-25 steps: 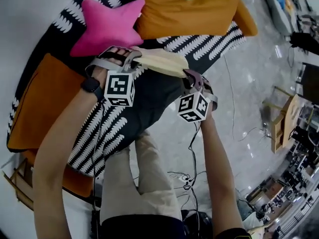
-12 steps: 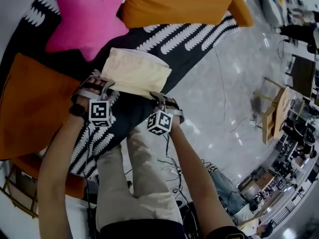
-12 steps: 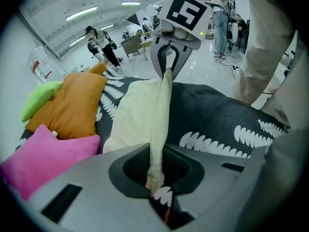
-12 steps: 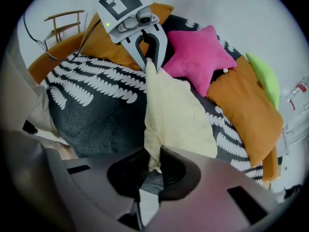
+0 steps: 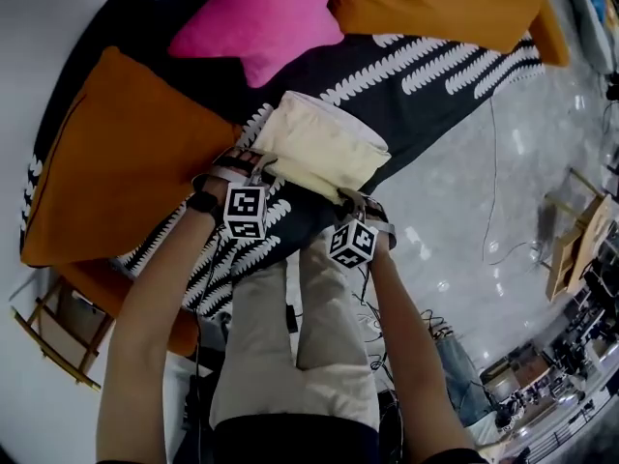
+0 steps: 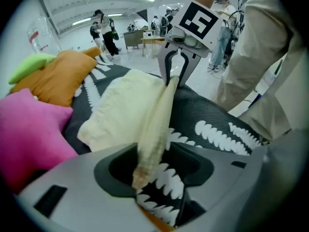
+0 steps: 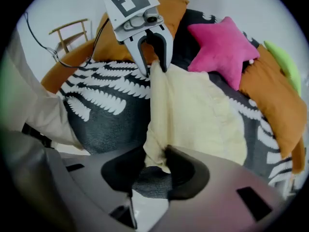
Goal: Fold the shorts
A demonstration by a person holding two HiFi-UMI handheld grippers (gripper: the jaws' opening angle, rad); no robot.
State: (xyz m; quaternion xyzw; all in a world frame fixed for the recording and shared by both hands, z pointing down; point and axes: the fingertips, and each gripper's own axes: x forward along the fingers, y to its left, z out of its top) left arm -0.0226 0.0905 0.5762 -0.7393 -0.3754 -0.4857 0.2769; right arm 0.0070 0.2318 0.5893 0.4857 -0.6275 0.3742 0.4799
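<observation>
Lowered since, one pair of shorts (image 5: 324, 148) lies folded on the mat (image 5: 435, 75); left hand-held gripper (image 5: 253, 167) and right hand-held gripper (image 5: 350, 199) have just spread, hem slack between. Floor (image 5: 464, 211) free at four o'clock.

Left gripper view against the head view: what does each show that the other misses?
Only the left gripper view: people standing in the hall behind, a green cushion, and the edge of the cream shorts lying between the jaws of the left claw, which have just been opening. Only the head view: the wristwatch and the left claw's marker cube. Both: the shorts, pink star cushion, orange cushion, patterned mat, beige trousers.
</observation>
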